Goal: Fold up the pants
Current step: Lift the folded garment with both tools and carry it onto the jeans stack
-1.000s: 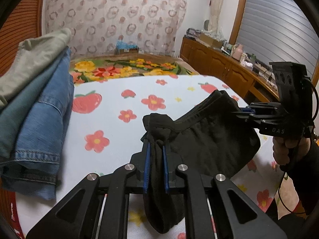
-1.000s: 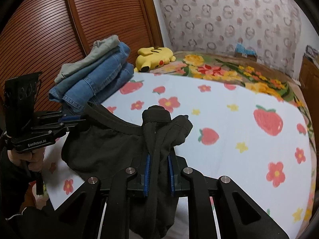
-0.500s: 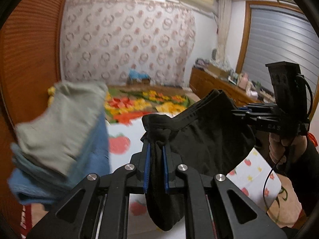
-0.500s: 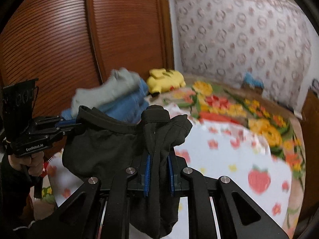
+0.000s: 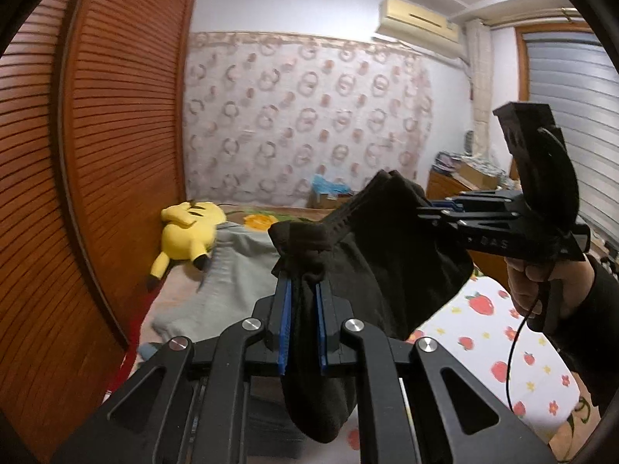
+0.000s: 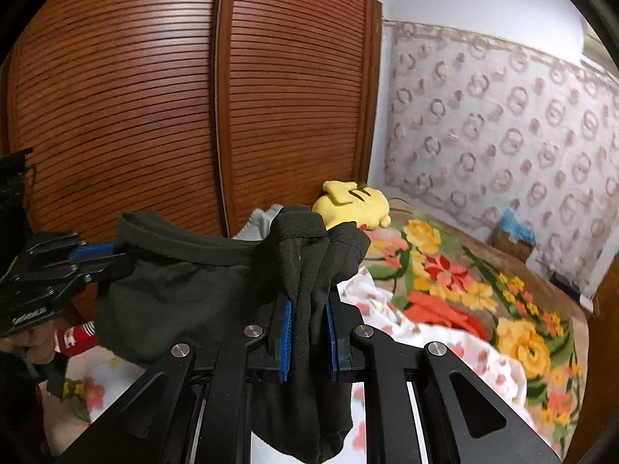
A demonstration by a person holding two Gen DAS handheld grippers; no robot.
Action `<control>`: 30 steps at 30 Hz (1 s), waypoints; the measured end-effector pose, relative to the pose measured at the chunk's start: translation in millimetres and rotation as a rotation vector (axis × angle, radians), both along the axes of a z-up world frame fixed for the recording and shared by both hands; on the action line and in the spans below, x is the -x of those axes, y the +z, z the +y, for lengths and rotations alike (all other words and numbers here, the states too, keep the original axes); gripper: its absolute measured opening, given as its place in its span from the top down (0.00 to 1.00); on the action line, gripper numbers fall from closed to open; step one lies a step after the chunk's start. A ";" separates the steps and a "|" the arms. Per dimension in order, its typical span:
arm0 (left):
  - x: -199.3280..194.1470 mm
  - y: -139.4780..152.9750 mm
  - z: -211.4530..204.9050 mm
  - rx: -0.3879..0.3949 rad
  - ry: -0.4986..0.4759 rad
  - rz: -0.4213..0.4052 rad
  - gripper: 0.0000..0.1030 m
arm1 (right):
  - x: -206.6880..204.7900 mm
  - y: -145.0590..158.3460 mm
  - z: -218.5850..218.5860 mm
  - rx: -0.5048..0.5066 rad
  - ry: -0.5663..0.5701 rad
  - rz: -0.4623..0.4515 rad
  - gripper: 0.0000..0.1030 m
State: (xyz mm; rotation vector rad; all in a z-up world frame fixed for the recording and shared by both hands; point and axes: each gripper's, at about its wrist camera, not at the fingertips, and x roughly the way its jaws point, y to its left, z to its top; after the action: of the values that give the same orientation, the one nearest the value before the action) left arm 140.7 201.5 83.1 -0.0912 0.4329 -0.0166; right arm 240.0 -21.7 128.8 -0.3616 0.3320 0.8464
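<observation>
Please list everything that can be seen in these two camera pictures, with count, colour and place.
black pants: one, black, held in the air between both grippers
plush toy: one, yellow, on the bed by the wardrobe
grey garment: one, pale grey, on the bed behind the pants
wardrobe doors: brown slatted, beside the bed
floral blanket: one, multicoloured, far end of the bed
air conditioner: one, cream, high on the wall
left gripper: shut on pants
right gripper: shut on pants
</observation>
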 end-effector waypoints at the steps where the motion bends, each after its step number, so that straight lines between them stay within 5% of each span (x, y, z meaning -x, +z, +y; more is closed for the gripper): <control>1: -1.5 -2.8 4.2 0.004 0.013 0.003 0.88 | -5.7 1.2 10.1 0.012 0.004 -0.006 0.86; 20: 4.3 -35.4 53.9 0.098 0.162 0.063 0.88 | -82.7 -10.5 149.4 0.144 0.081 -0.043 0.86; 23: 7.0 -39.7 56.0 0.107 0.177 0.075 0.88 | -92.0 -16.0 154.7 0.113 0.093 -0.004 0.85; 30: 6.9 -43.8 52.7 0.097 0.193 0.108 0.80 | -95.0 -19.2 116.7 0.036 0.058 0.035 0.66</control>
State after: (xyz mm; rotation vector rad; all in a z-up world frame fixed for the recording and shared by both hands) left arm 133.8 254.2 39.3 -0.2304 0.5293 0.1582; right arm 335.0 95.0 109.6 -0.3912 0.3711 0.9057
